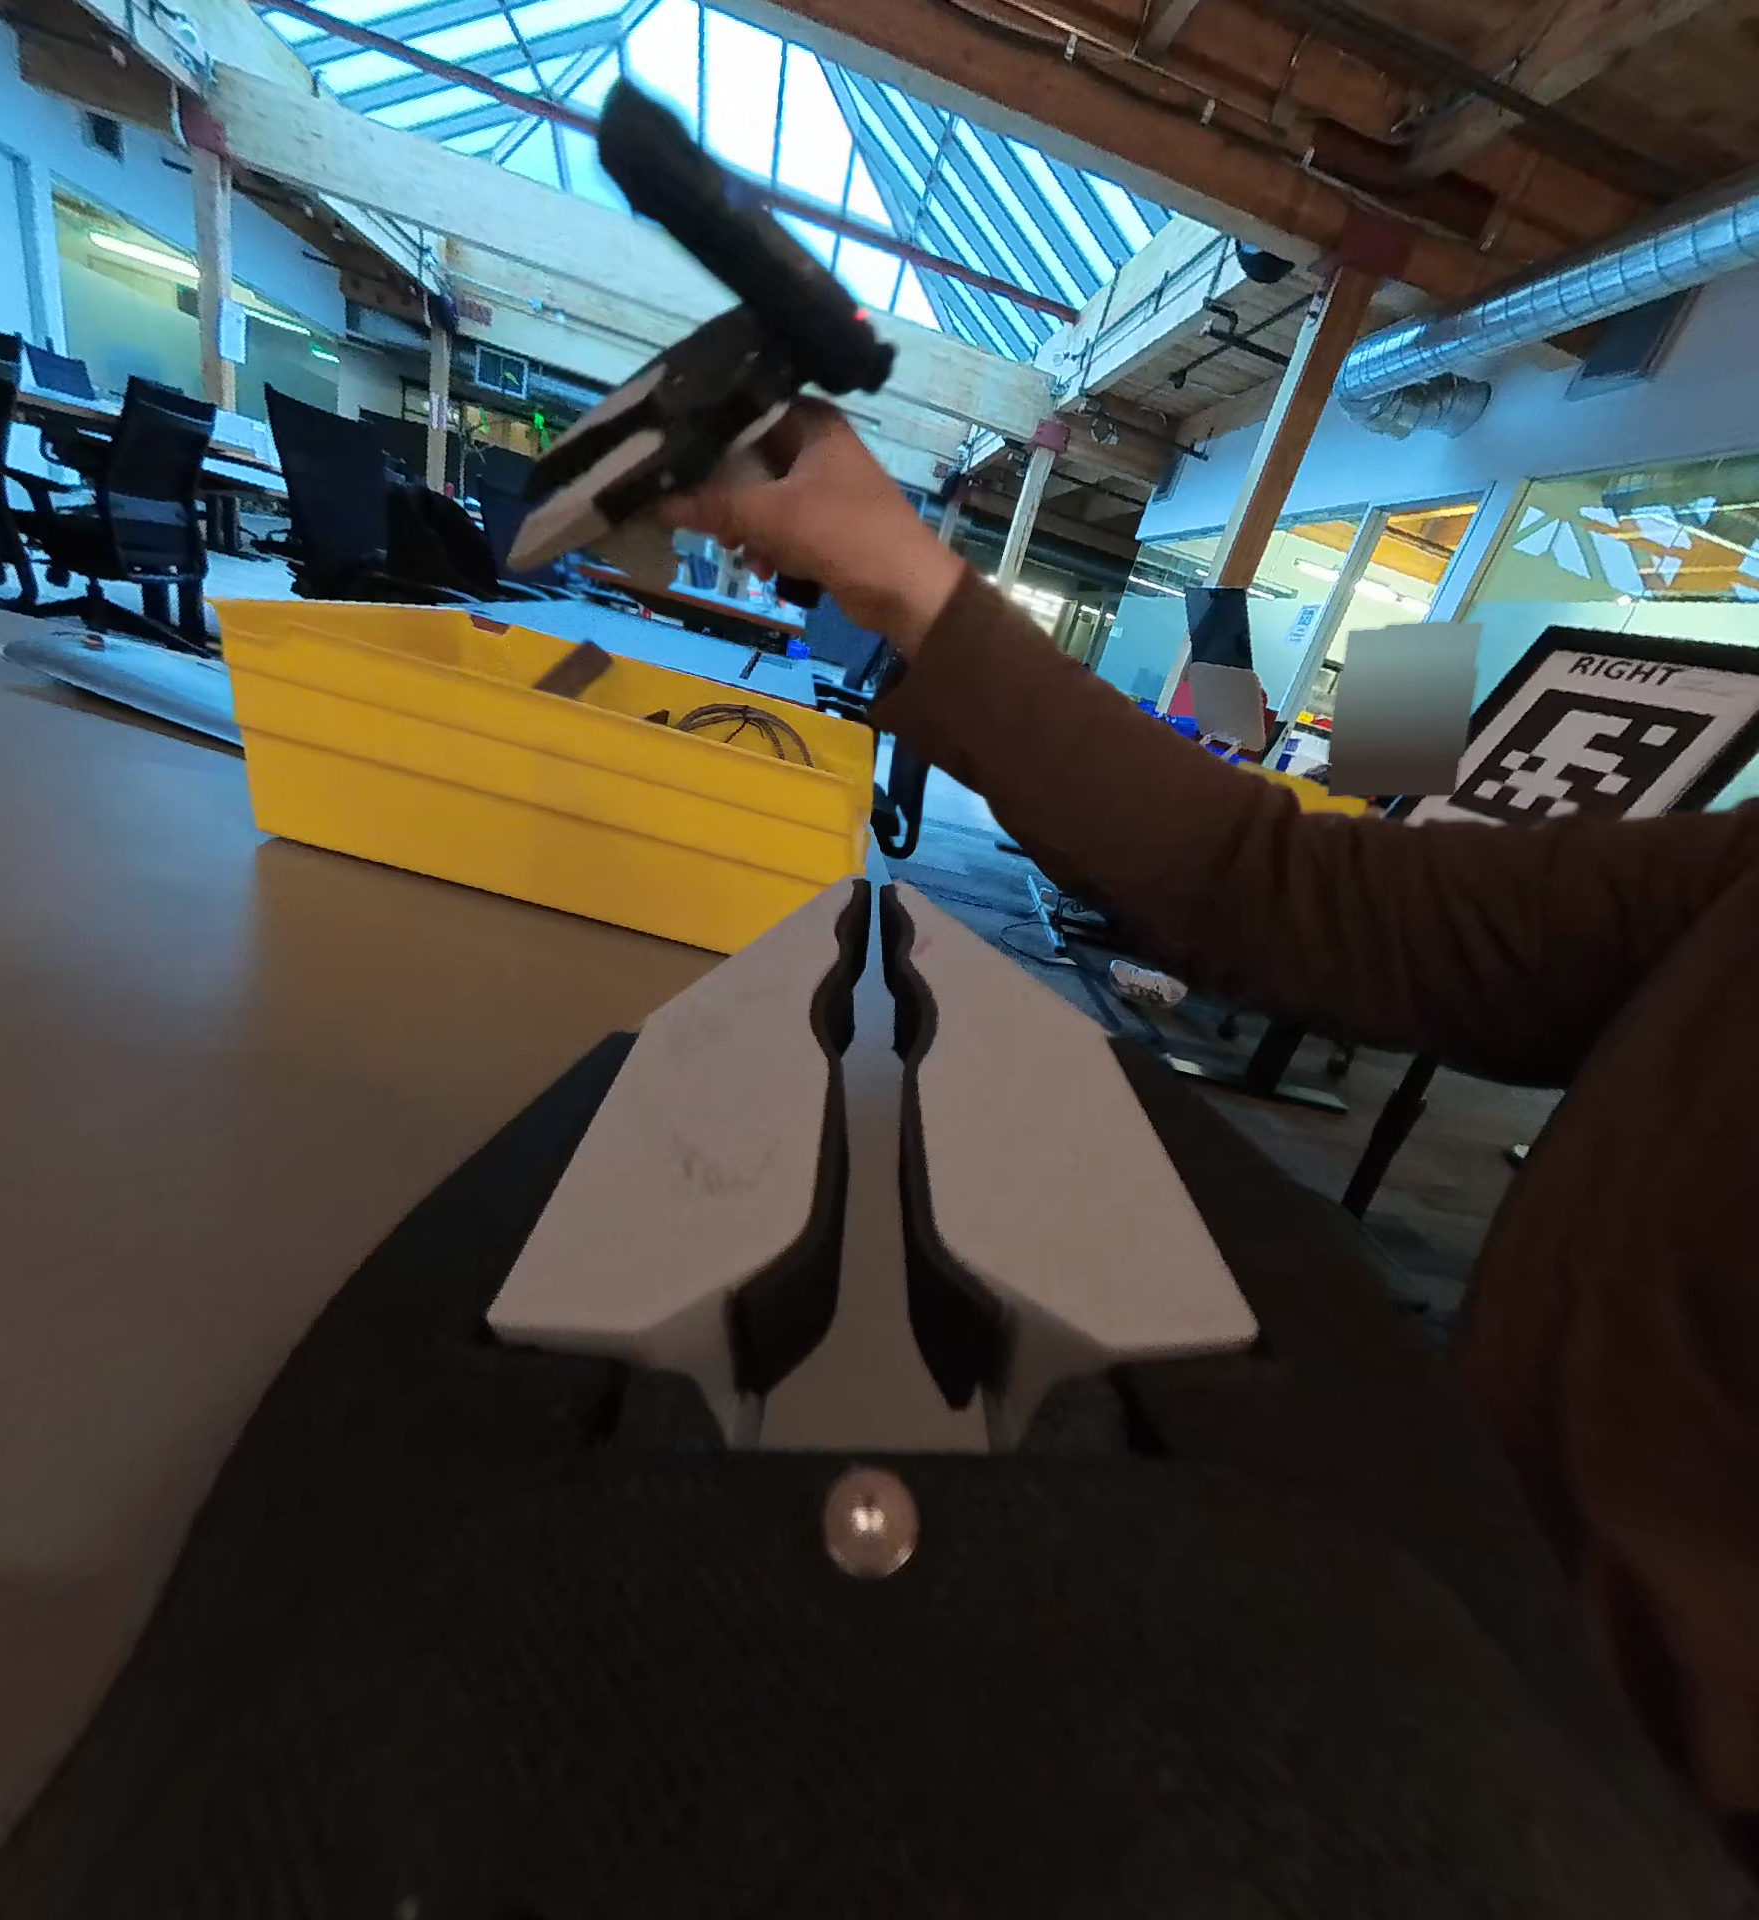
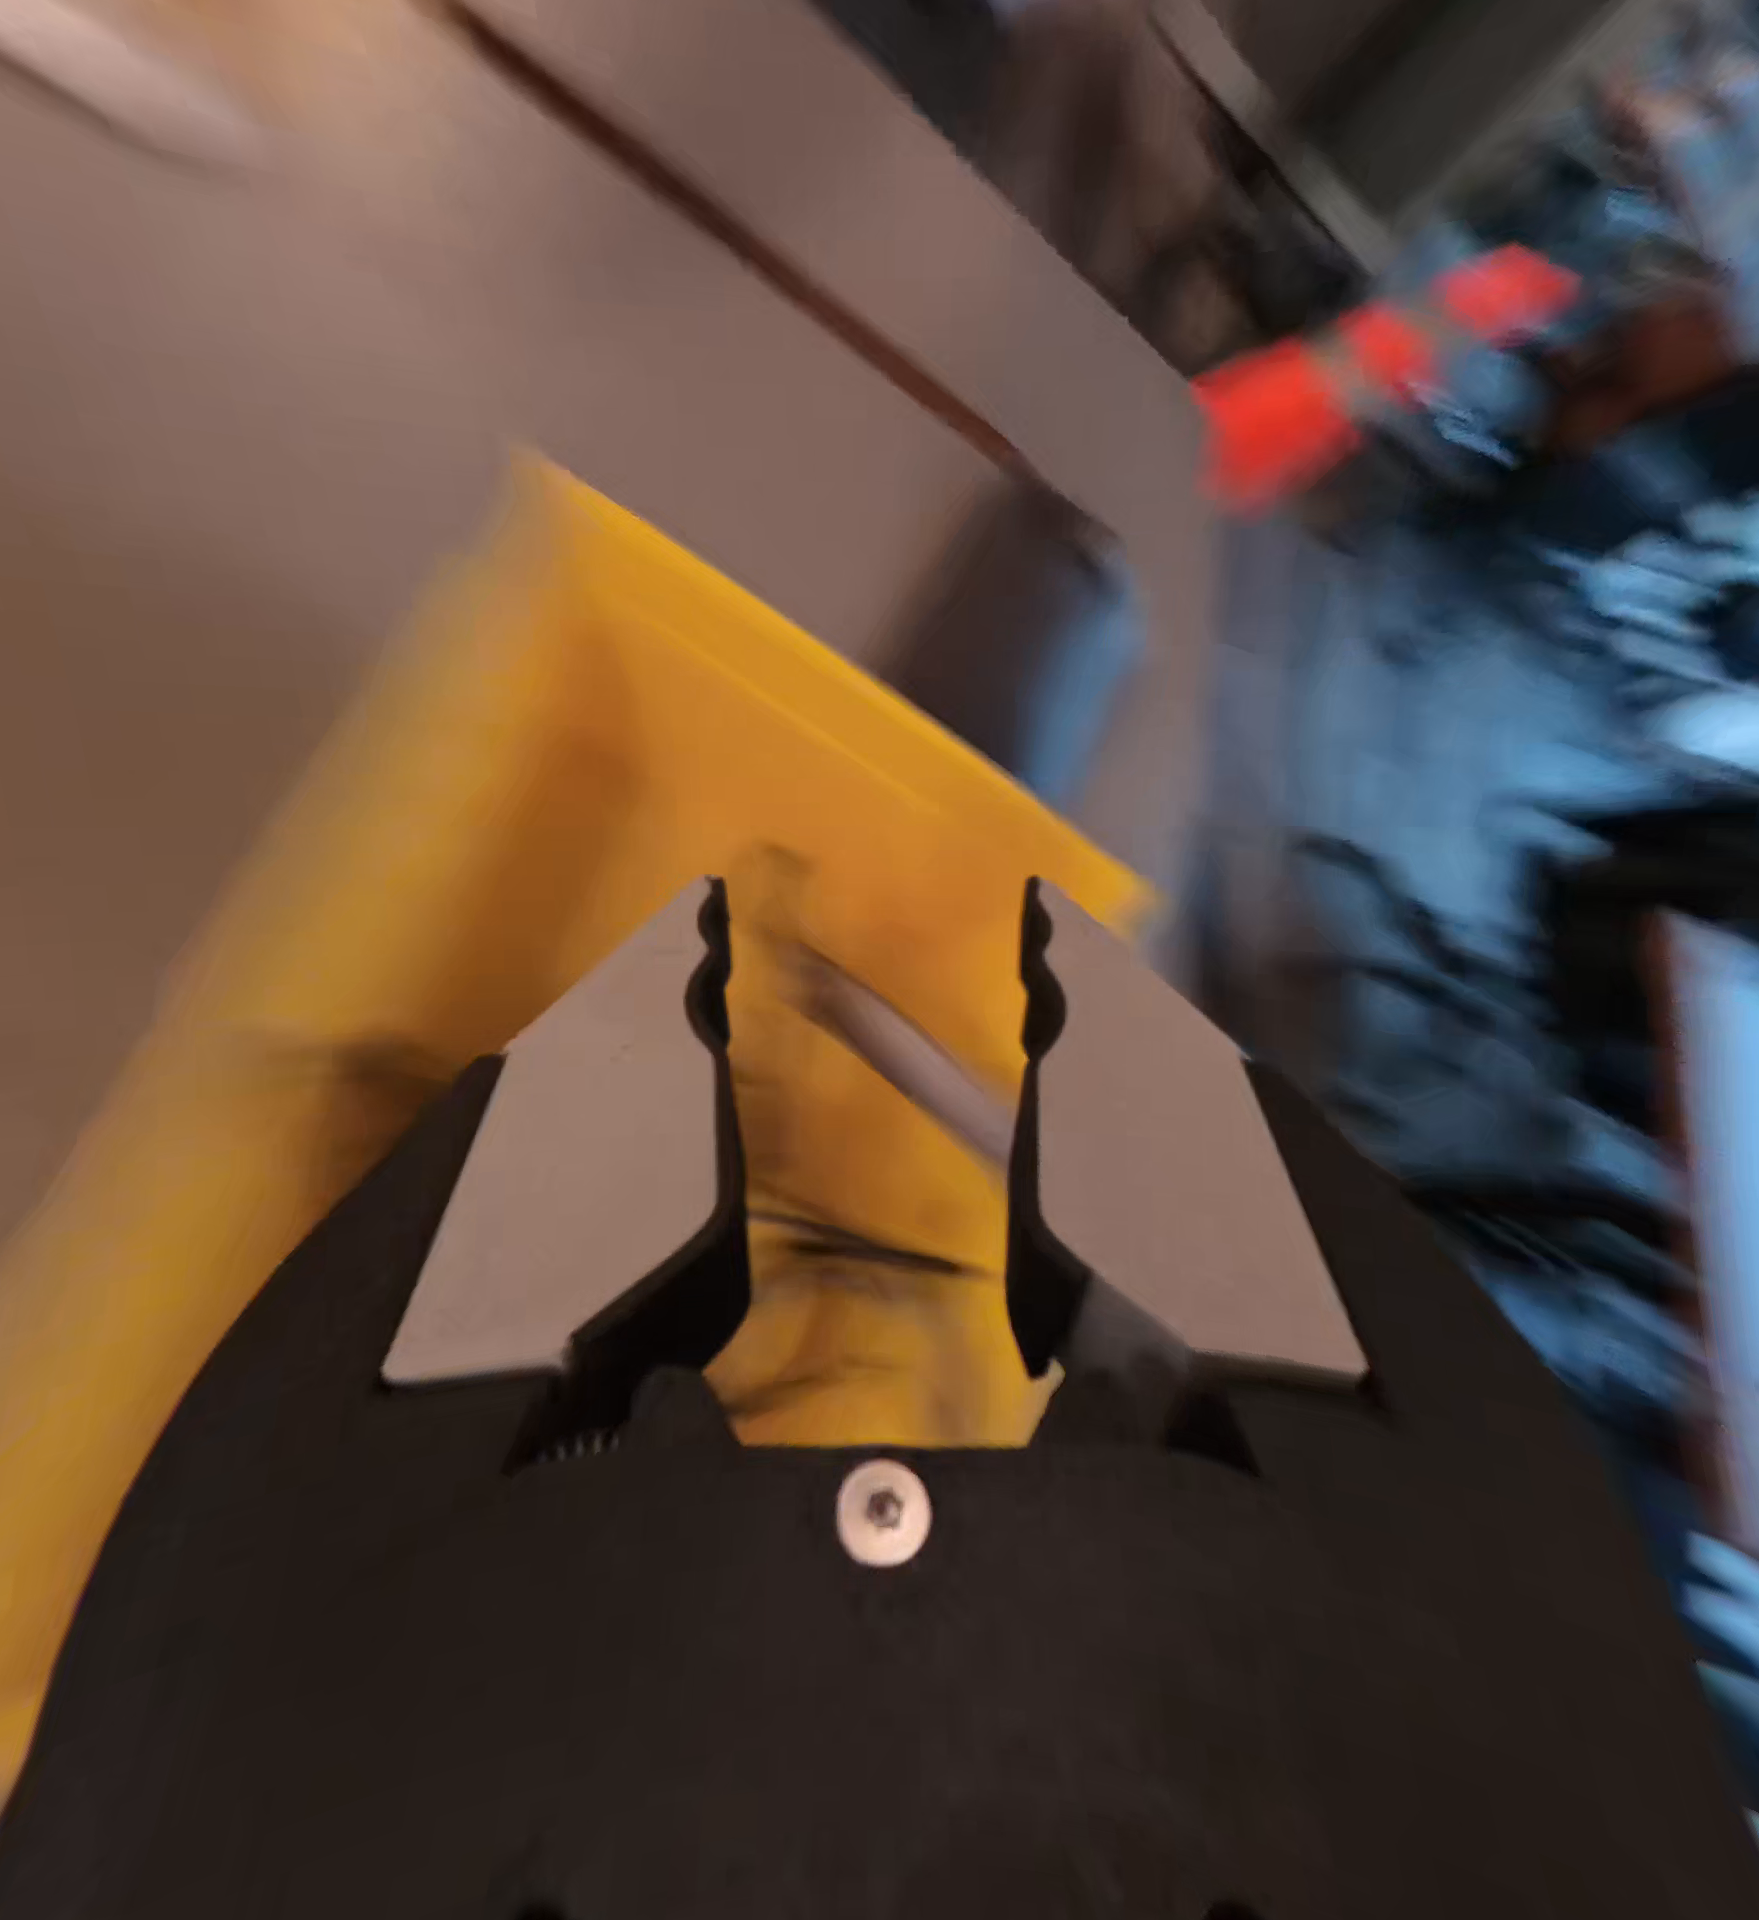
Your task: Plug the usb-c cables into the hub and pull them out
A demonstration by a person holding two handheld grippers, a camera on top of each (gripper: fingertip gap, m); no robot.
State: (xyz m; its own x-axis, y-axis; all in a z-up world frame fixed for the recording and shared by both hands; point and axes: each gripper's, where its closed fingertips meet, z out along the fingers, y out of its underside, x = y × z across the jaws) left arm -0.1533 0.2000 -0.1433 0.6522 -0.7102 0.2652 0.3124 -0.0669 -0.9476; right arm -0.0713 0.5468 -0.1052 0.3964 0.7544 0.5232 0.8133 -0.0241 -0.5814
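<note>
A yellow bin [image 1: 542, 769] stands on the table. In it lie a flat grey hub [image 1: 571, 668] leaning on the far wall and a dark coiled cable [image 1: 740, 727]. My left gripper [image 1: 875, 894] is shut and empty, low over the table just in front of the bin. A hand holds my right gripper [image 1: 532, 545] in the air above the bin, pointing down into it. In the blurred right wrist view the right gripper [image 2: 873, 894] is open and empty over the bin [image 2: 439, 935], with the grey hub [image 2: 906, 1060] and dark cable streaks [image 2: 854, 1257] between its fingers.
The brown table [image 1: 75, 935] stretches left of the bin. A sleeved arm [image 1: 1270, 883] crosses from the right. Black office chairs [image 1: 158, 457] stand behind, and a framed marker board [image 1: 1623, 748] at the right. Blurred red objects [image 2: 1270, 426] lie beyond the table edge. The tips of one gripper are about 35 centimetres away from the tips of the other.
</note>
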